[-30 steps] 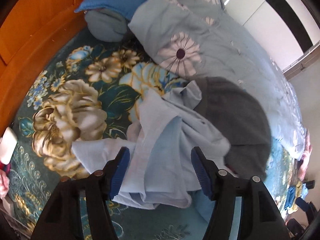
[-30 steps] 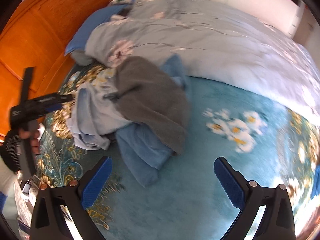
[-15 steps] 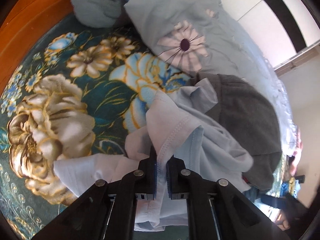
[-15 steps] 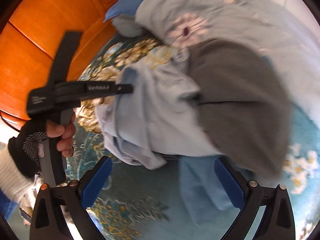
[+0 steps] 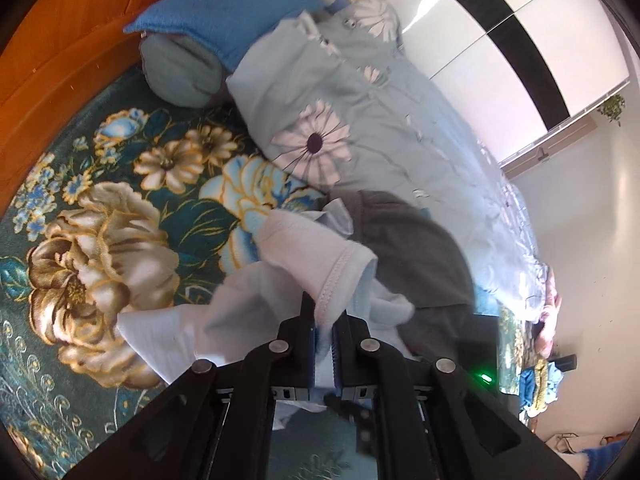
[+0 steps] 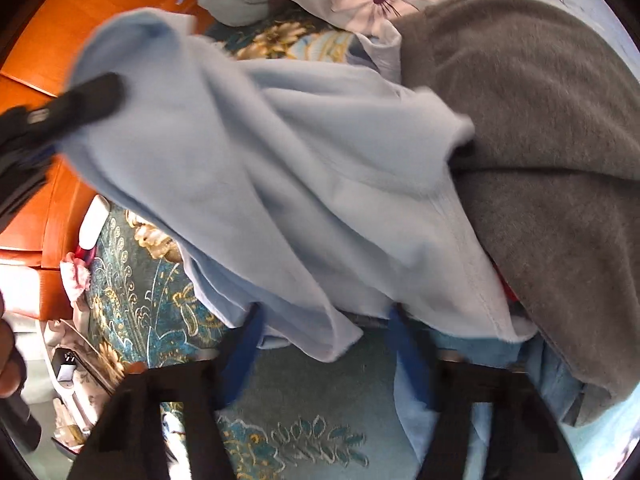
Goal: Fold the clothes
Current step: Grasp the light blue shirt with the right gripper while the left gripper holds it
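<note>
— Nearest the left wrist camera: left gripper point(image 5: 325, 334) clamped tight on a stitched hem of the light blue T-shirt point(image 5: 316, 264), cloth pinched between the pads and lifted off the pile.

— And on the other side?

— Right gripper point(image 6: 324, 344) pointing steeply down at the same shirt point(image 6: 280, 168), jaws closing, lower hem hanging between the blue pads point(image 6: 244, 354); not yet pressed on it, as far as can be judged through the blur.

— Best way to finish the grab?

— Probably: take a single layer of hem only, well apart from the left pinch, then draw both holds apart and up to spread the shirt. Risk worth watching: dragging along the grey garment point(image 6: 540, 140), which overlaps the shirt's right side, or the folded blue piece point(image 6: 452, 420) just beneath.

— Where does it all lie?

— On a teal floral bedspread point(image 5: 100, 248), pile near the middle, toward the headboard end. Beyond it a rumpled pale blue duvet with daisies point(image 5: 320, 148), then a blue pillow point(image 5: 224, 16) over a grey one point(image 5: 180, 72) against the orange wooden headboard point(image 5: 60, 60).

— And the room?

— Farthest off, white wardrobe doors with a black stripe point(image 5: 512, 36) and a pale wall.
</note>
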